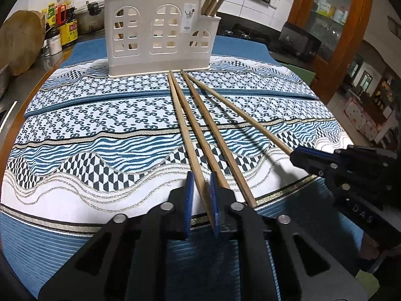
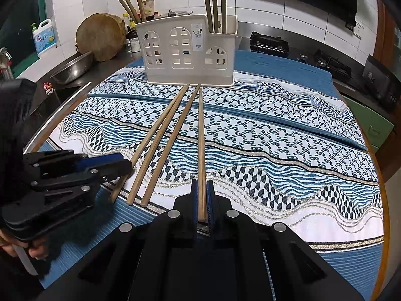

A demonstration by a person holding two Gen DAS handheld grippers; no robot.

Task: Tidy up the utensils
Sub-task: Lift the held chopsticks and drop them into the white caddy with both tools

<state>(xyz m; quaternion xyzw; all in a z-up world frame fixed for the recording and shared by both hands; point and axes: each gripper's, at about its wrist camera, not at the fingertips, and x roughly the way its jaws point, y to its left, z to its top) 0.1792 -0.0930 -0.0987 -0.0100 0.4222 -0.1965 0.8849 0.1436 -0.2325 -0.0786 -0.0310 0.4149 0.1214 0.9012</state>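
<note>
Several wooden chopsticks lie fanned on the patterned blue-and-white cloth, tips pointing at a cream plastic utensil holder that holds more chopsticks upright. My left gripper straddles the near end of the leftmost chopstick, its jaws narrowly apart around it. My right gripper is shut on the near end of the rightmost chopstick, which still rests on the cloth. The right gripper shows in the left wrist view, and the left gripper in the right wrist view.
The holder stands at the cloth's far edge. A round wooden board, a steel bowl, bottles and a detergent jug sit at the back left. A stove lies at the back right.
</note>
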